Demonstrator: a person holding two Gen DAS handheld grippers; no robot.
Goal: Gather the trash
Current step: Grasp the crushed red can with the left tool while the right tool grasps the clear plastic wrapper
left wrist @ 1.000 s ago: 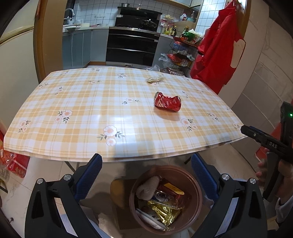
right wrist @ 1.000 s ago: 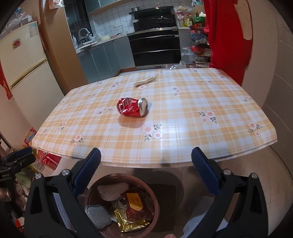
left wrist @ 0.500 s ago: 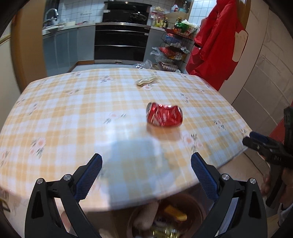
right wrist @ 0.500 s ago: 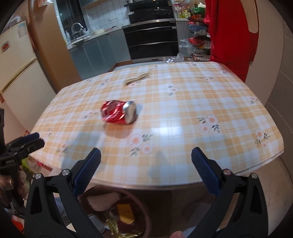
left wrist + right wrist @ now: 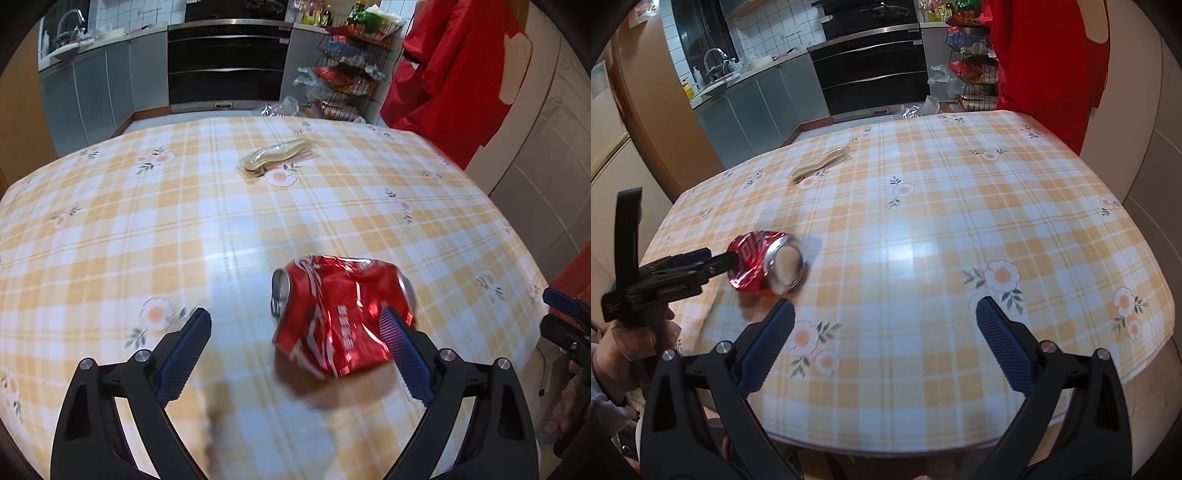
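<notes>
- Left wrist view: your left gripper (image 5: 295,328) is spread wide and has just been narrowing a little. The crushed red can (image 5: 341,317) lies on its side on the checked table (image 5: 110,229), partly between the jaws and crowded toward the right-hand finger (image 5: 400,350), which overlaps it in this view. No pad presses on it, so treat the can as not yet gripped.
- Left wrist view, farther back: a pale flattened wrapper (image 5: 275,158) rests near the far edge of the table, well apart from the can. Nothing is near it.
- Right wrist view: your right gripper (image 5: 884,332) is open and empty, hovering over bare tablecloth near the front edge. The can (image 5: 768,266) lies to its left, with the tips of the left gripper (image 5: 716,264) right at it (whether they touch cannot be told from this angle).
- Right wrist view, farther back: the wrapper (image 5: 820,167) sits beyond the can, unattended.
- Task status: both pieces of trash are on the table, so collection of these two is outstanding. Judge the current step as the approach to the can; closing on it and carrying it off remain, then the wrapper.
</notes>
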